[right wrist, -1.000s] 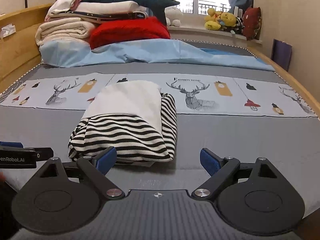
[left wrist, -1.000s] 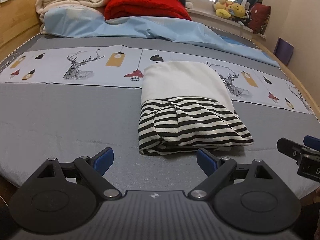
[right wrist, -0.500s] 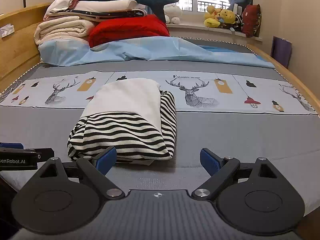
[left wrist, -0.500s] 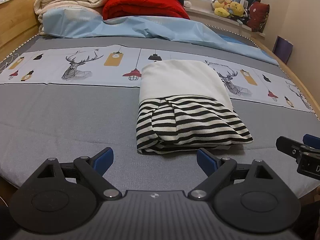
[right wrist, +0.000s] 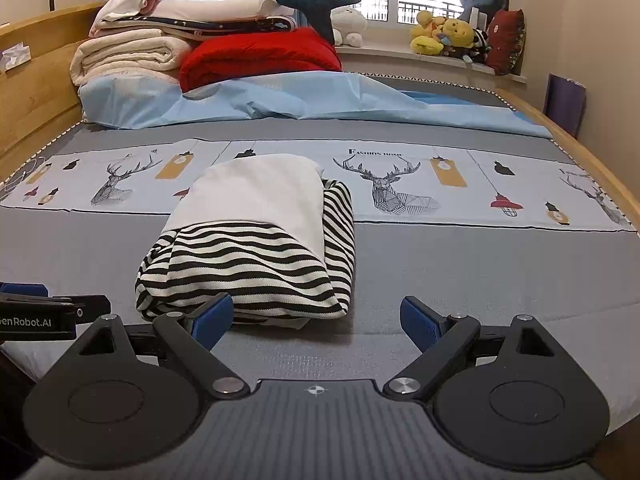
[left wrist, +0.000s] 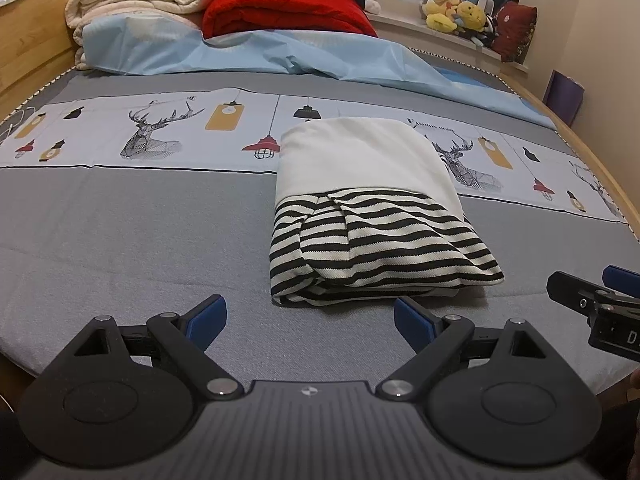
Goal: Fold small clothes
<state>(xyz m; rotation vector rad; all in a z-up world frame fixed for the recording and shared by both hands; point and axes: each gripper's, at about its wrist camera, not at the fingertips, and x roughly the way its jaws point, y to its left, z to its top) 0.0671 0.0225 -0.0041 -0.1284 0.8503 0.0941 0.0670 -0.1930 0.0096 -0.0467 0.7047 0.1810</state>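
Hovering low over the near edge of the bed (left wrist: 120,232), both empty: left gripper (left wrist: 310,318) spread wide, blue pads (left wrist: 206,316) apart, nothing between them; right gripper (right wrist: 316,318) likewise splayed, its left pad just short of the bundle's near hem. Ahead, lying on the grey sheet near the middle of the bed: a folded garment (left wrist: 372,216), white panel on top, black-and-white stripes below, already a compact rectangle with layers stacked at the near edge. Looks light, soft knit, limp, likely to sag and unfold if lifted by one layer. Best pinched through all layers at the two near corners, or at the thick folded side. Little risk of slipping; more of dragging the sheet. Beyond, a red blanket (right wrist: 260,56) and stacked bedding.
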